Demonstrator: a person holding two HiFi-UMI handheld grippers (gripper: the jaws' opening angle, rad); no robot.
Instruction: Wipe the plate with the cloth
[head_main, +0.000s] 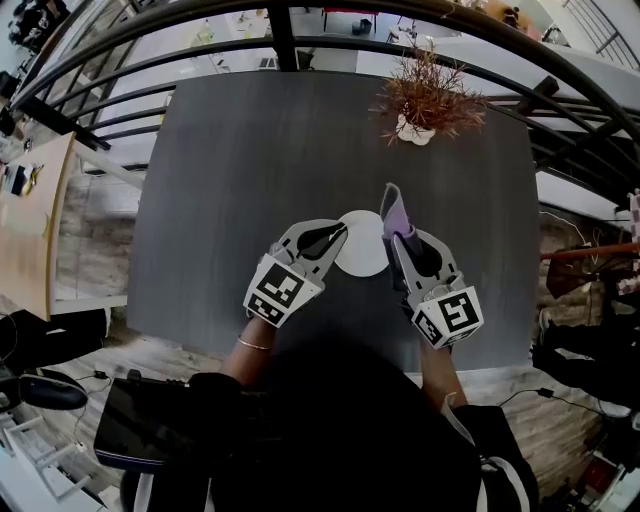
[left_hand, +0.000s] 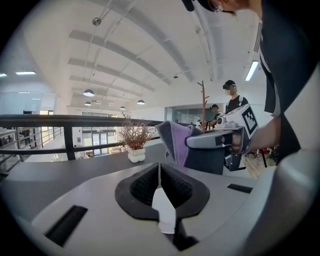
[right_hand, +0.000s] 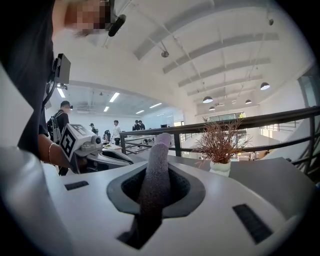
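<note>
Head view alone: shows the whole round white plate (head_main: 362, 243) as a full disc at the middle of the frame, over the dark grey rectangular table (head_main: 250, 180). It also shows both marker cubes and the person's forearms at the lower middle. Whether the plate rests on the table cannot be told.

Left gripper view alone: shows the plate edge-on, a thin white sliver running toward the camera at lower centre. The ceiling lamps sit at upper left and people (left_hand: 231, 100) stand at centre right.

Right gripper view alone: shows the purple cloth (right_hand: 155, 175) as a rolled, greyish column standing up at centre frame, with the other gripper's marker cube at centre left.

Left gripper (head_main: 335, 235) fingers: drawn almost together, pinching the plate's left rim, with only the plate's thickness between the pads.

Right gripper (head_main: 398, 237) fingers: closed narrowly on the cloth, which fills the gap and sticks up past the tips.

Plate's place: centre of the head view, between the two grippers.

Cloth's place: just beside the plate's upper right rim in the head view, its free end pointing to the top of the frame.

Dried brown plant in a white pot (head_main: 425, 105): upper right of the head view, well apart from the plate.

Black metal railing (head_main: 280, 30): curves across the top of the head view, beyond the table.
</note>
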